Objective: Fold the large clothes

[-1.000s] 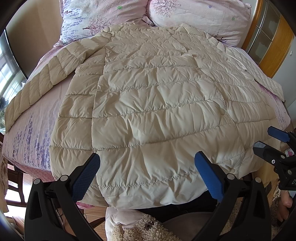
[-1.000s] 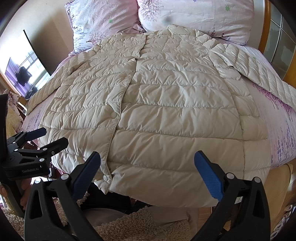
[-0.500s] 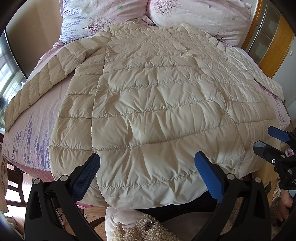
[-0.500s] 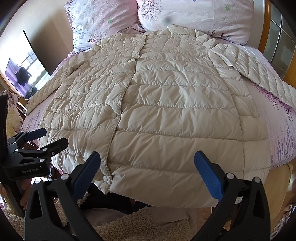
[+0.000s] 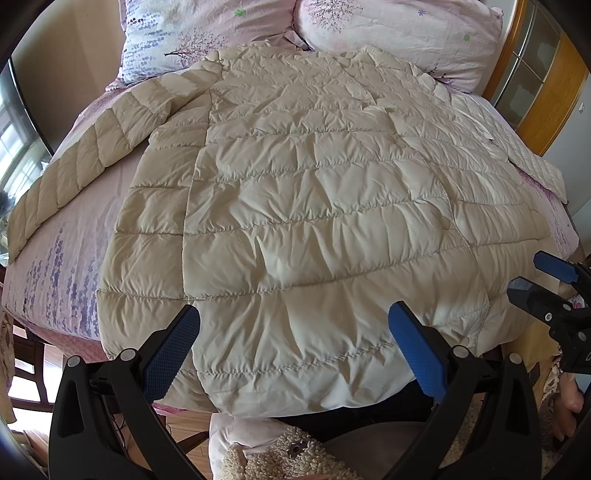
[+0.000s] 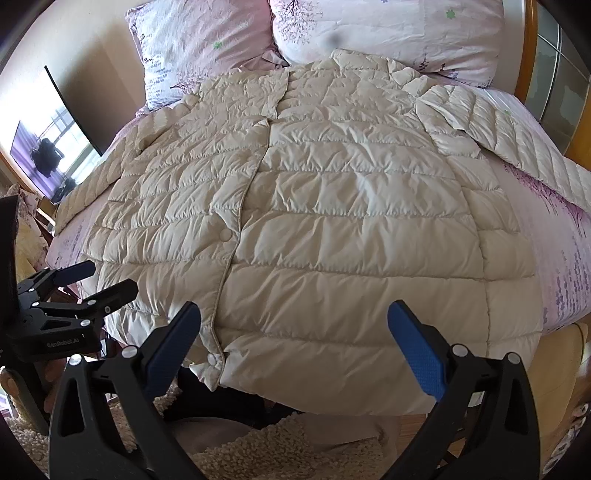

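- Right now your cream quilted coat lies spread flat, front up, over most of the bed, collar at the head edge against the two pillows, hem hanging a little over the foot edge nearest you
- Your left hand-held gripper hovers over the hem toward the bed's left foot corner with its blue fingers wide apart and nothing between them
- Your right hand-held gripper hovers over the hem nearer the right foot corner, fingers equally apart and empty, so no fold looks begun yet
- Both sleeves are splayed outward: the left sleeve runs along the left edge of the bed, the right sleeve along the right edge; fold the body first and they will probably bunch inside
- The shell looks slick and puffy, so a shallow pinch on one layer will likely slip out as you lift; bite deep through the hem
- The snap placket sits slightly open at the hem, so a lopsided grab could peel one front panel away from the other
- Pull toward yourself and the overhanging hem may drag the whole coat off the foot edge
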Available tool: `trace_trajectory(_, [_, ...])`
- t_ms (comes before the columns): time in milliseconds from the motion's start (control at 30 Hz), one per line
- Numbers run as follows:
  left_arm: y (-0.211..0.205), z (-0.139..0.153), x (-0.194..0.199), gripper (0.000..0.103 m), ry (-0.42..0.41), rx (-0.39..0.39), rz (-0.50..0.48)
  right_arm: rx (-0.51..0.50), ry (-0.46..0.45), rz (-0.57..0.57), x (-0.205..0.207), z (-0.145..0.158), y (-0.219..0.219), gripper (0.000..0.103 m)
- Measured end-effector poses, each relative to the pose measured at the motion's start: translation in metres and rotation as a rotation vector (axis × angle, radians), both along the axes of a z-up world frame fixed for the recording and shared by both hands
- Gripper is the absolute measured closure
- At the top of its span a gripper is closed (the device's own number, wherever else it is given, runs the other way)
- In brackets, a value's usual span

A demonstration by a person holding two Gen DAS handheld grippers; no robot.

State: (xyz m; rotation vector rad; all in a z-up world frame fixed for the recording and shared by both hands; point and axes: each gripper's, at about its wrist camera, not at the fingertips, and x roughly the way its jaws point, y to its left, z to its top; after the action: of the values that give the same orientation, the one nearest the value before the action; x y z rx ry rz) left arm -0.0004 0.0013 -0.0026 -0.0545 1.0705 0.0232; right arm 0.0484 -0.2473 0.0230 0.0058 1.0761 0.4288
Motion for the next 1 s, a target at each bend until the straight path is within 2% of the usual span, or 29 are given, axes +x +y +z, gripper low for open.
trace_trajectory(400, [-0.005,0.003,-0.001,0.001,-0.010,0.001,-0.024,0.073,-0.046,-0.069,0.004,0.002,-0.013,0.002])
trace_trajectory(533, [-0.006,0.004,0.001,0.001,-0.018,-0.002,-0.039,0.154,-0.060,-0.097,0.013,0.000,-0.026,0.002])
trace_trajectory(700, [-0.001,0.005,0.007,0.001,-0.029,-0.063,-0.062,0.248,-0.062,-0.137,0.032,-0.005,-0.046,0.002])
trace_trajectory(867, [0.013,0.011,0.016,0.001,-0.095,-0.104,-0.034,0.329,-0.069,-0.308,0.060,-0.002,-0.097,0.002])
trace_trajectory(967, [0.035,0.020,0.027,0.001,-0.174,-0.190,0.015,0.384,-0.059,-0.443,0.084,-0.002,-0.140,0.002])
trace_trajectory(1000, [0.039,0.022,0.032,0.001,-0.180,-0.195,0.028,0.389,-0.062,-0.490,0.092,-0.003,-0.154,0.002])
